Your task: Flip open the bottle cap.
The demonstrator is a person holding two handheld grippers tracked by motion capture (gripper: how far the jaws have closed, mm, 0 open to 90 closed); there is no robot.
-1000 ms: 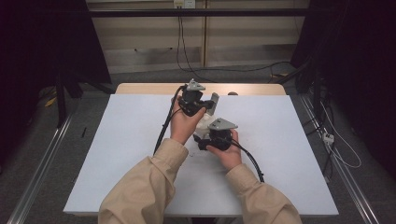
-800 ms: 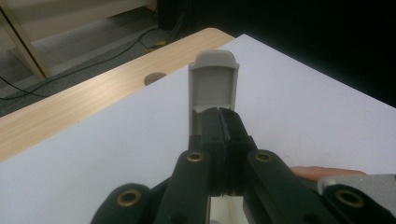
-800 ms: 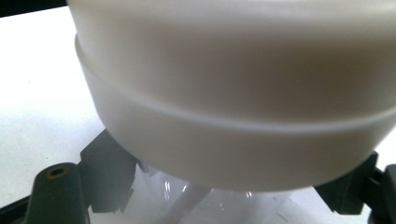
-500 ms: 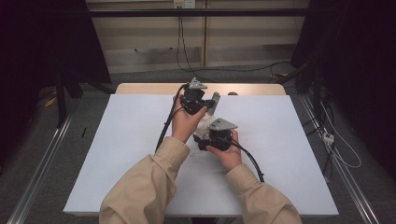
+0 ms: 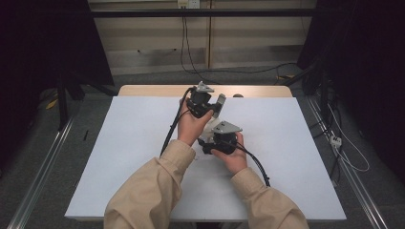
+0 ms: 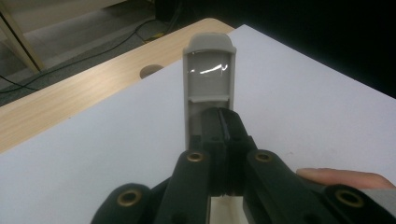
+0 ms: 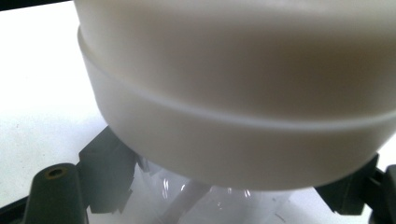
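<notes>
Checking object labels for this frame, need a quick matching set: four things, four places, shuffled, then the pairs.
Things:
1. grey piece
2. white container
3. round hole
4. white sheet

Places:
A. between the jaws of the right gripper
B. in the bare wooden strip at the table's far edge
C. clamped in the left gripper, sticking out past its jaws
D. covering most of the table top

Pairs: 1-C, 2-A, 3-B, 4-D
</notes>
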